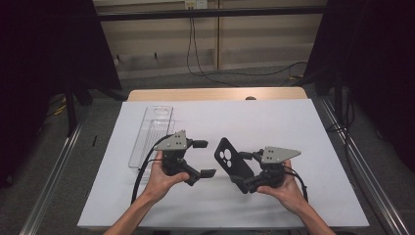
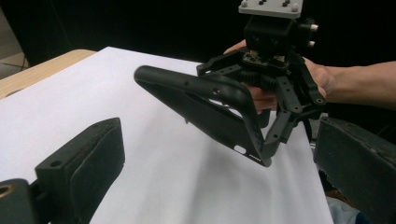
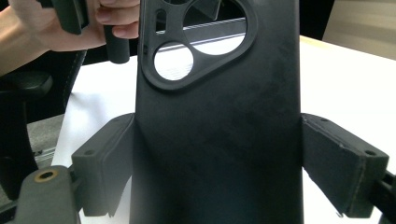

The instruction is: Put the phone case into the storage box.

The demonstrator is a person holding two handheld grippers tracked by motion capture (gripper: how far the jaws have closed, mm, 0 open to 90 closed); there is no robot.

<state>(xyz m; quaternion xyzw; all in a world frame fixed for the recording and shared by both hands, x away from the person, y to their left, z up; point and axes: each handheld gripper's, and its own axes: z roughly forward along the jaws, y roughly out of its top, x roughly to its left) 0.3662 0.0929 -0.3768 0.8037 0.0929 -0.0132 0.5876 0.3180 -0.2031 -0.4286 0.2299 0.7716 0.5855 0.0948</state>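
Observation:
A black phone case (image 1: 229, 159) with a round-holed camera cutout is held above the white sheet, its cutout end pointing toward the other hand. My right gripper (image 1: 243, 171) is shut on it, and in the right gripper view the pads (image 3: 105, 163) press both long edges of the case (image 3: 215, 126). My left gripper (image 1: 204, 158) stands a short way to the left of the case, open, with nothing between its fingers (image 2: 81, 163). The left gripper view looks across at the case (image 2: 205, 109), which is tilted, and at the right gripper (image 2: 275, 121) behind it.
A white sheet (image 1: 274, 122) covers the table, whose wooden far edge (image 1: 215, 94) shows beyond it. A clear plastic tray (image 1: 151, 129) lies at the left, just behind the left hand. Metal rails run along both sides of the table.

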